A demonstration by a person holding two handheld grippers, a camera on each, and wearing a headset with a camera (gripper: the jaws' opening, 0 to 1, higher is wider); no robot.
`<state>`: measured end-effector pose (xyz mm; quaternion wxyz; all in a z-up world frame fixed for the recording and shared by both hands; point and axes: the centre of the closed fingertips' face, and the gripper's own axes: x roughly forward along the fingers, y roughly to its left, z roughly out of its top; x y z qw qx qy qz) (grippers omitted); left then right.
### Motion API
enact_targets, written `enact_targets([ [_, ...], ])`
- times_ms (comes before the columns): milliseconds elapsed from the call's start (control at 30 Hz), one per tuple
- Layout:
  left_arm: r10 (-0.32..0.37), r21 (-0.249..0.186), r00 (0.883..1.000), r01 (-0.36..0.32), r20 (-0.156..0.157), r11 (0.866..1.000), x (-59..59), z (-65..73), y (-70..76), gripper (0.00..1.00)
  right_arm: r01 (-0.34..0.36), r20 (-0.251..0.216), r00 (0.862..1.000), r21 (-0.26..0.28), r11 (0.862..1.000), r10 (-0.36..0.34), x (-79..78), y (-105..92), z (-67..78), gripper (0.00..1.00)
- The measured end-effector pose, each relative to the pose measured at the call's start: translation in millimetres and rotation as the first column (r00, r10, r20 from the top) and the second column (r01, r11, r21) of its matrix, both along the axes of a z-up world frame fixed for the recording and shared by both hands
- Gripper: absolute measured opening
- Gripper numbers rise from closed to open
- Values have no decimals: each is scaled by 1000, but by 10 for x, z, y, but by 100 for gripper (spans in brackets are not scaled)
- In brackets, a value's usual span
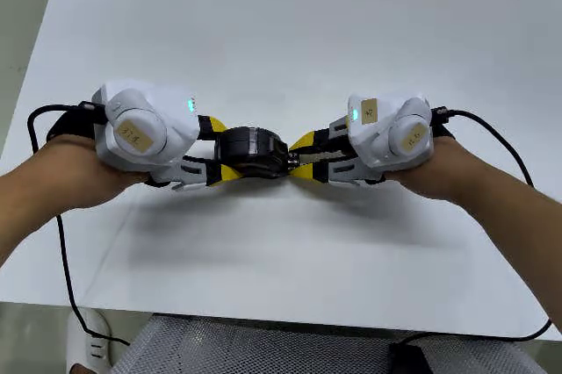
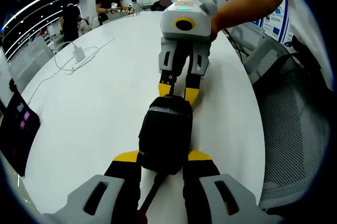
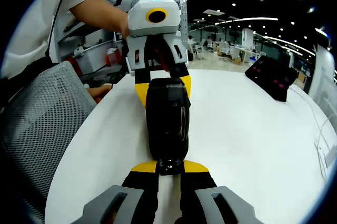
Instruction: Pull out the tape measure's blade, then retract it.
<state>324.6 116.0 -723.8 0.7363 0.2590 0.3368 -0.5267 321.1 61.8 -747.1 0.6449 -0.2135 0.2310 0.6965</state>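
Closest up, my left gripper [image 2: 163, 154] clamps the tape measure [image 2: 166, 129] by its black case, one yellow-tipped jaw on either side. Facing it nose to nose, my right gripper [image 3: 169, 167] is pinched narrow on the small tab at the case's front end. The case spans the gap between both grippers, over the middle of the white table [image 1: 290, 32]. Resting or lifted, I cannot tell.

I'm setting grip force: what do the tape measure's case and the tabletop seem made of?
The tape measure looks like hard black plastic, possibly rubber-coated, with a faint sheen on its rounded edges. The table looks like smooth white laminate, matte: it shows only soft shadows, no sharp reflections.
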Motion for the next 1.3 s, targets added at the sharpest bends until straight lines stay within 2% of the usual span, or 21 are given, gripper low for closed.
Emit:
enact_targets([
  [233, -27, 5, 1000, 27, -5, 1000, 0, -5, -6, 25, 4, -20, 1000, -3, 1000, -4, -34, 9, -13, 12],
  [333, -31, 2, 1000, 31, -7, 1000, -1, -5, -6, 25, 12, -17, 1000, -12, 1000, -12, -40, 12, -11, 11],
  [367, -42, 5, 999, 42, 4, 999, -8, -5, -5, 25, 14, -12, 1000, -11, 1000, -14, -45, 14, -10, 11],
  [667, -52, 8, 999, 52, 2, 999, -6, -5, 0, 25, 45, -5, 999, 4, 999, -45, -37, 8, -25, 10],
  [1300, -60, 14, 998, 60, 8, 998, -3, -3, 9, 24, 32, 4, 999, -10, 999, -32, -32, -21, -47, 10],
])
